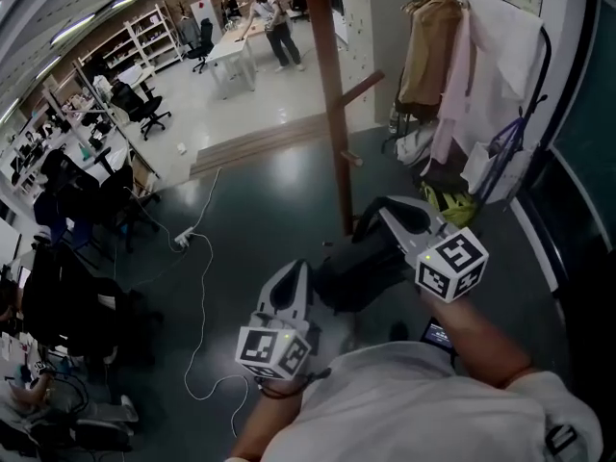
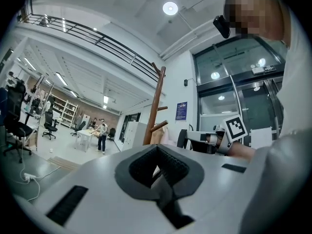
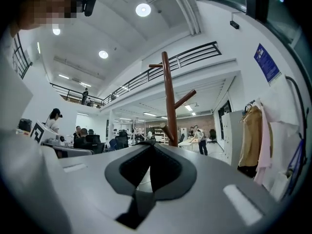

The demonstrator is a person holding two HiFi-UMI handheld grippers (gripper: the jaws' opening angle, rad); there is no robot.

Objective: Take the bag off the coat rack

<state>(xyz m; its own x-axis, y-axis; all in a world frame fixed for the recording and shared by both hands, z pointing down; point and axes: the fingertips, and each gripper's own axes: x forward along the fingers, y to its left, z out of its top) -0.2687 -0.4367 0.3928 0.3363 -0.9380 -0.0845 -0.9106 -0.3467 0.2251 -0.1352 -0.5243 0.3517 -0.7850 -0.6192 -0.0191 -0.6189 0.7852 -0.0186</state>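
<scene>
The wooden coat rack (image 1: pixel 332 94) stands on the dark floor ahead, and its pegs are bare in every view (image 2: pixel 155 106) (image 3: pixel 169 96). I see no bag hanging on it. My left gripper (image 1: pixel 289 277) (image 2: pixel 157 149) is held low in front of me, shut, with nothing between its pads. My right gripper (image 1: pixel 377 218) (image 3: pixel 152 147) is nearer the rack's foot and is also shut and empty. A dark shape (image 1: pixel 358 269) lies between the two grippers; I cannot tell what it is.
A clothes rail at the right carries a tan coat (image 1: pixel 428 46) and pale garments (image 1: pixel 481 75), with a white bag with blue straps (image 1: pixel 486 162) lower down. A white cable (image 1: pixel 202 287) runs across the floor on the left. Desks, office chairs and people fill the far room.
</scene>
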